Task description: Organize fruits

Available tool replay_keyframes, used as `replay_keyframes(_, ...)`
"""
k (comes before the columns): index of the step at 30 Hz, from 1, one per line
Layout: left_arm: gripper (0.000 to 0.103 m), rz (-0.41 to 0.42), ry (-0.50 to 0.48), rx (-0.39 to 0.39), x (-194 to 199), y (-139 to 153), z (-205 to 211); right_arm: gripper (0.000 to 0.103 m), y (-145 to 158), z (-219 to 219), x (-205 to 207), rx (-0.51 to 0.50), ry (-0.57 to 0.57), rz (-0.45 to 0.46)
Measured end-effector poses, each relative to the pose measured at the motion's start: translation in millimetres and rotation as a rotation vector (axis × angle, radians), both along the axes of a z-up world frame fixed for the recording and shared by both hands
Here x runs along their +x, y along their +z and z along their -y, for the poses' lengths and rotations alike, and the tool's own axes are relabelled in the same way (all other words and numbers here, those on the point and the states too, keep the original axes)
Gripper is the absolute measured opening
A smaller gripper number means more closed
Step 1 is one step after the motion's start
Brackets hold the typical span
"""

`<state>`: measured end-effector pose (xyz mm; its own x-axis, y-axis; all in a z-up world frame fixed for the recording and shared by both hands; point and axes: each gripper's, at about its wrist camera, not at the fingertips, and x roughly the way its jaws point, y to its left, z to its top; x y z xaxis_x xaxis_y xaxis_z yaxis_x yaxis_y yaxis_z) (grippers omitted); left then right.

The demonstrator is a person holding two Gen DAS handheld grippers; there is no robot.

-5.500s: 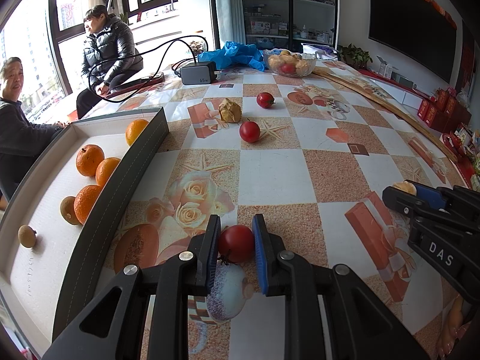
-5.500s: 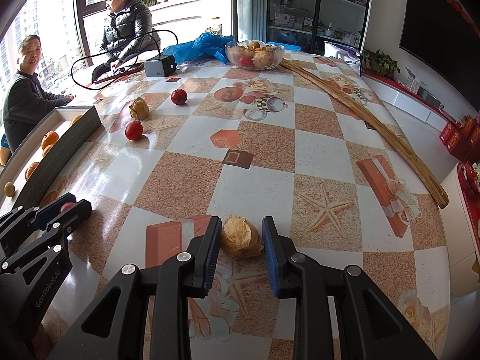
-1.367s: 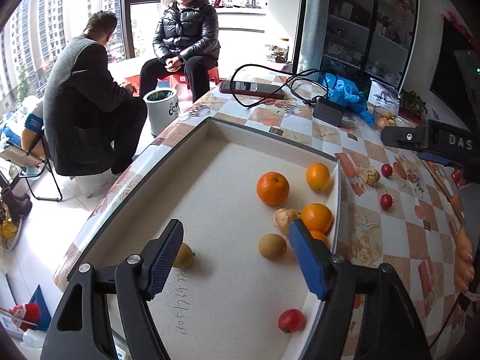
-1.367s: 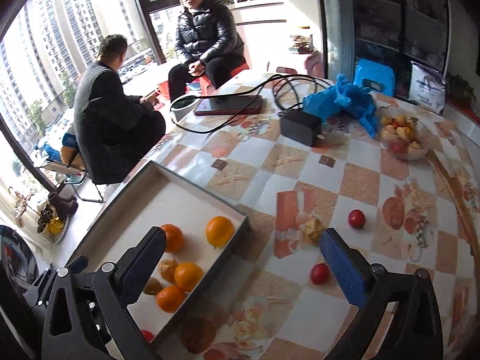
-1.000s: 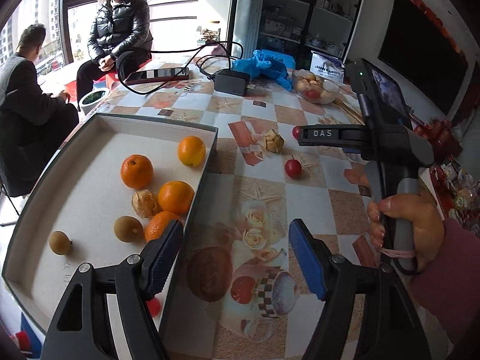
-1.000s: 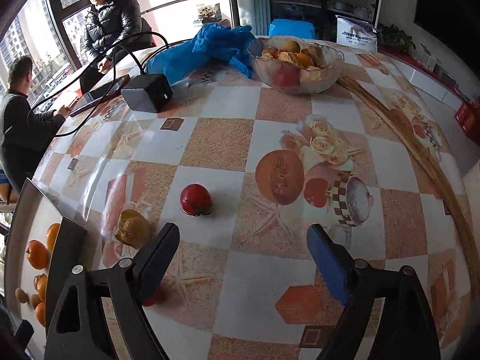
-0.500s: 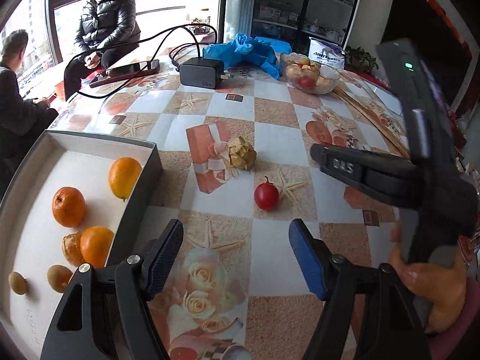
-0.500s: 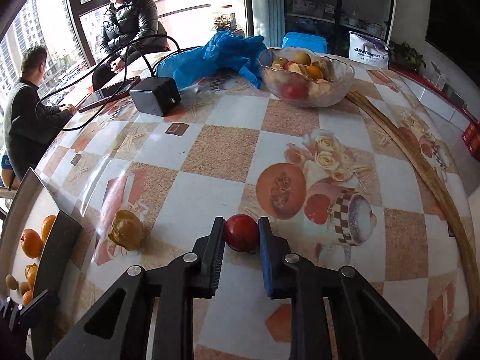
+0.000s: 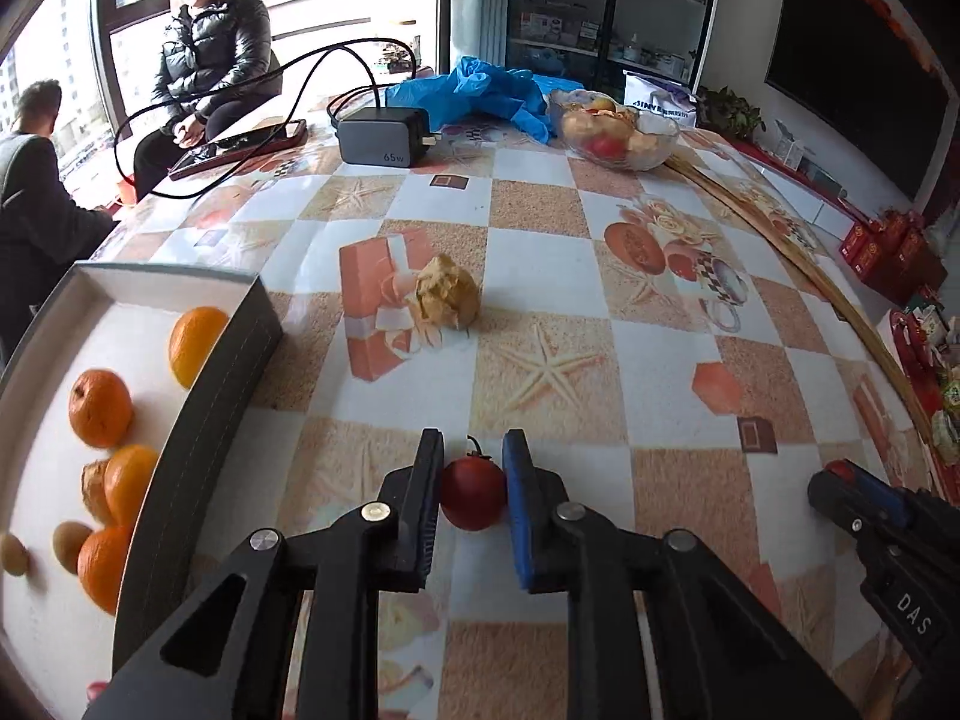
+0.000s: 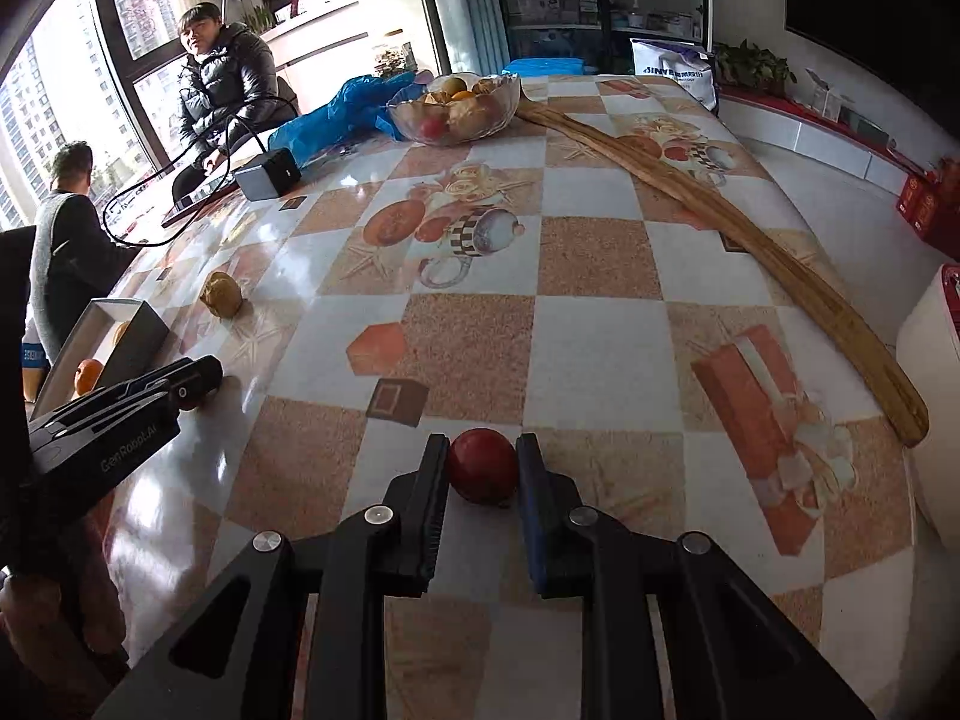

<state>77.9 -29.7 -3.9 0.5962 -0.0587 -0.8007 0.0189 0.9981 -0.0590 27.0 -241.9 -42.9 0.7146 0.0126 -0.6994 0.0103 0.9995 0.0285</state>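
- While I watch both wrist feeds, my left gripper [image 9: 473, 492] is pinching a small red tomato [image 9: 473, 494] with a green stem, both pads pressed to its sides, right at the patterned tablecloth [image 9: 540, 276].
- My right gripper [image 10: 482, 468] is clamped on a second red tomato [image 10: 483, 465] too, pads touching it on both sides, low over the cloth.
- Off to the left sits the open box [image 9: 198, 420], dark walls and white floor, with oranges [image 9: 99, 407] and a few small brown fruits [image 9: 71, 545] inside.
- One papery tan fruit [image 9: 447, 299] lies loose on the cloth, beyond my left tomato and just right of the box's far corner.
- Far end of the table: a glass bowl [image 9: 615, 131] of mixed fruit, a blue plastic bag [image 9: 480, 90] beside it, and a grey charger [image 9: 384, 143] with its black cable.
- From the right feed I see a long wooden strip [image 10: 720, 216] running along the table's right side.
- Two people sit by the window: one in a black puffy jacket [image 9: 210, 60], the other [image 9: 30, 204] turned away.
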Motion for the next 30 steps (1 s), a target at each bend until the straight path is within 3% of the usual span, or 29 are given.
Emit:
replay_keyframes(4, 0.022, 0.026, 0.023, -0.043, -56, -1, -14, 0.023, -7, -8, -27, -0.012, -0.013, 0.028)
replay_keyframes(8, 0.022, 0.072, 0.014, 0.040, -83, -4, -2, 0.023, -14, -20, -46, -0.077, -0.020, 0.076)
replay_keyframes(10, 0.022, 0.092, 0.013, 0.078, -85, -5, 4, 0.023, -15, -23, -46, -0.092, -0.012, 0.077)
replay_keyframes(21, 0.022, 0.105, 0.002, 0.122, -85, -6, 9, 0.023, -15, -19, -46, -0.085, -0.024, 0.081)
replay_keyframes(30, 0.022, 0.105, 0.002, 0.115, -85, -6, 9, 0.023, -16, -20, -46, -0.088, -0.025, 0.081)
